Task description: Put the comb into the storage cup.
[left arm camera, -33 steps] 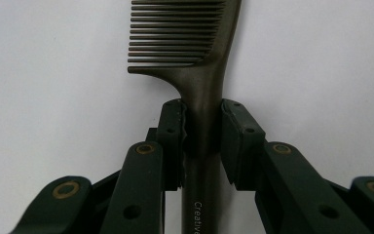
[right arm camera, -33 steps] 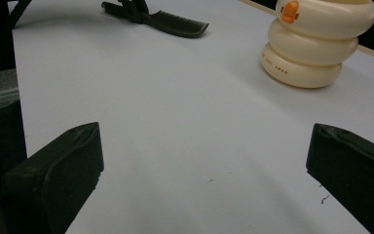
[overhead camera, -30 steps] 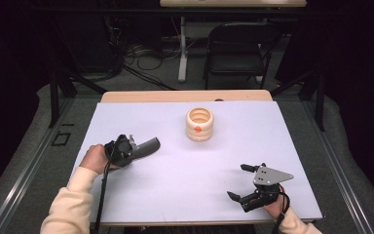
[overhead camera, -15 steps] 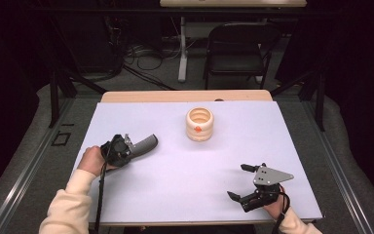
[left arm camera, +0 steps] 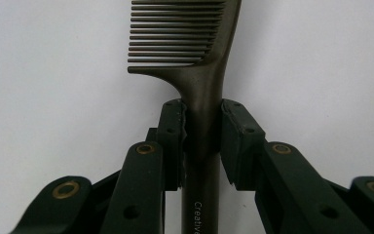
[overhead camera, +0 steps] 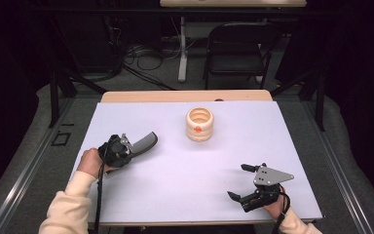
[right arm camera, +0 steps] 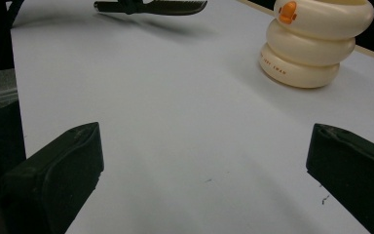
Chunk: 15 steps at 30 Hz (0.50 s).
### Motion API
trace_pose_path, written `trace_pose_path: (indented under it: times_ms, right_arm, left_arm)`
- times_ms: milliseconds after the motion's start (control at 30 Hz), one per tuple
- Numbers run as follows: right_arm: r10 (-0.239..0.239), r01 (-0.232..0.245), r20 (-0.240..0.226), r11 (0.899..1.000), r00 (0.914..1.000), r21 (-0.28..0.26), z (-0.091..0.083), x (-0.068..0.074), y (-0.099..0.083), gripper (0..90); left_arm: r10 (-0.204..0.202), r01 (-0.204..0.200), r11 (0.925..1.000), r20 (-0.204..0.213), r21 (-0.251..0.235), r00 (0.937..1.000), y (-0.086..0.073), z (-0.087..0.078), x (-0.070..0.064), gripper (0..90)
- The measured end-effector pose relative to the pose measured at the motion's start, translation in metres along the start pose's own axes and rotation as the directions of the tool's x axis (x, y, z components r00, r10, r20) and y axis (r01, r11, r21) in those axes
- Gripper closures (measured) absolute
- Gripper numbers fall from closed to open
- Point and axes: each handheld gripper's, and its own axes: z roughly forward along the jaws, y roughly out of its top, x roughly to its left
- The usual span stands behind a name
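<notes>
Near the desk's left edge, the left gripper [overhead camera: 126, 148] has its fingers clamped on the comb's [left arm camera: 202, 73] handle — teeth pointing ahead, likely for carrying toward the ringed cream holder [overhead camera: 199, 124] at the far edge; the right gripper [overhead camera: 241, 184] waits spread wide, empty, near the front right corner

White-topped counter [overhead camera: 292, 146] with a pale wooden far edge at centre, dark room all round, grey floor [overhead camera: 29, 126] at 9 and 3 o'clock, black folding chair [overhead camera: 236, 46] at 1 o'clock, tangled cables [overhead camera: 136, 53] at 11 o'clock, pale tabletop edge [overhead camera: 233, 2] at 12 o'clock.
</notes>
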Motion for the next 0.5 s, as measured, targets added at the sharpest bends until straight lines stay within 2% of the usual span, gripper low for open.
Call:
trace_pose_path:
  times_ms: [200,500]
  right_arm:
    - [0.0,0.0,0.001,1.0,1.0,-0.001,-0.0002,0.0001,0.0,0.0]
    - [-0.002,0.002,0.002,1.0,1.0,-0.002,-0.0005,0.0001,0.0001,0.0]
  left_arm:
    - [-0.036,0.036,0.9984,-0.001,-0.044,0.9994,-0.0019,-0.0034,0.0003,72.0]
    - [-0.048,0.049,0.9951,0.003,-0.086,0.9988,-0.0009,-0.0087,-0.0017,72.1]
